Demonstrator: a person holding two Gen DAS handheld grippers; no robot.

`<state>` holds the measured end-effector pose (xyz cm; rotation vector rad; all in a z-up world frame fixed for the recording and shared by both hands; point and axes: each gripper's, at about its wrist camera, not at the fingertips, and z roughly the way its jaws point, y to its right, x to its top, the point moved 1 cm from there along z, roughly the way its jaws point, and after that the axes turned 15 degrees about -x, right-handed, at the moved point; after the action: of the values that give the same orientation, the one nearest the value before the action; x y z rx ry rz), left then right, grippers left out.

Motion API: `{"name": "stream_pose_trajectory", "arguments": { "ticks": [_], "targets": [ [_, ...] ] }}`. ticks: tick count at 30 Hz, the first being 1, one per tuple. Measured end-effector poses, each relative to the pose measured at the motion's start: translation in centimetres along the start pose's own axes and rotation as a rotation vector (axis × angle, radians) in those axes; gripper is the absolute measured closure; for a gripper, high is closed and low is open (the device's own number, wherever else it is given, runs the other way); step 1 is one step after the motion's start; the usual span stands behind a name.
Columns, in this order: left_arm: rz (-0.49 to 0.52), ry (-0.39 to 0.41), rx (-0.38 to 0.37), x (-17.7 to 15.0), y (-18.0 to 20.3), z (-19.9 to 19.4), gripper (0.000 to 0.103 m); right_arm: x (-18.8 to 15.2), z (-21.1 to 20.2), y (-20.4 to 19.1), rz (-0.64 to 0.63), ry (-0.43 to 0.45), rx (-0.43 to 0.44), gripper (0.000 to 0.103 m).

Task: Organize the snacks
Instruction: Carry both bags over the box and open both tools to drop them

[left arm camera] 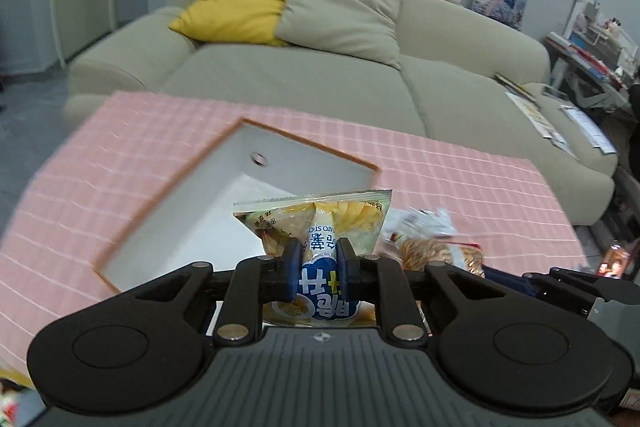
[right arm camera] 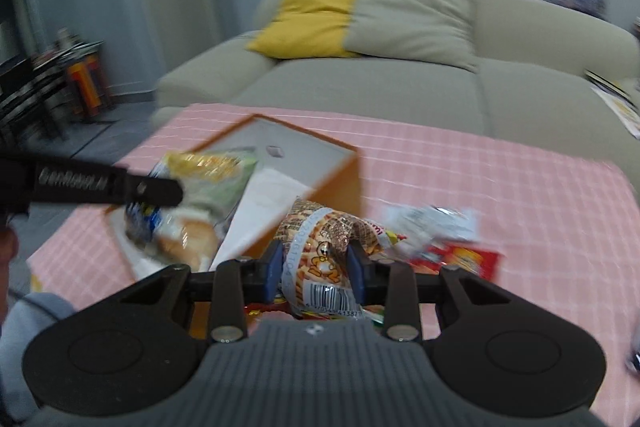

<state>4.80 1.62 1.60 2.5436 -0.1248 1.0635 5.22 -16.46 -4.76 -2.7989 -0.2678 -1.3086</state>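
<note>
left gripper (left arm camera: 319, 269) clamps potato-stick bag (left arm camera: 316, 227) | right gripper (right arm camera: 316, 265) pinches orange snack pack (right arm camera: 324, 239) | white storage box (left arm camera: 168, 223) just ahead-left: we carry both over its rim, then release

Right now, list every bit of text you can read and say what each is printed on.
"GenRobot.AI": on the side of the left gripper.
"413871", part of a barcode number: on the orange snack bag in the right gripper.
Upside-down, partly hidden print: on the yellow-and-blue snack bag, not readable.
</note>
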Motion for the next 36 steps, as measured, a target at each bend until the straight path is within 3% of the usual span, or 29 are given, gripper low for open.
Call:
{"name": "stream_pose_trajectory", "arguments": {
  "ticks": [8,15,36],
  "targets": [
    [0.082,-0.122,0.09,1.7,-3.5,1.6,0.083,2.0,4.0,-6.3,-0.174,-0.031,0.103,0.072],
    [0.066,-0.252,0.109,0.9,-5.9,4.8,0.083,2.4,7.9,-10.2,-0.358,-0.081,0.136,0.072],
    [-0.041,-0.392,0.111,-1.7,-9.3,10.0,0.083,0.6,14.3,-13.7,-0.543,-0.285,0.198,0.073]
  ]
}}
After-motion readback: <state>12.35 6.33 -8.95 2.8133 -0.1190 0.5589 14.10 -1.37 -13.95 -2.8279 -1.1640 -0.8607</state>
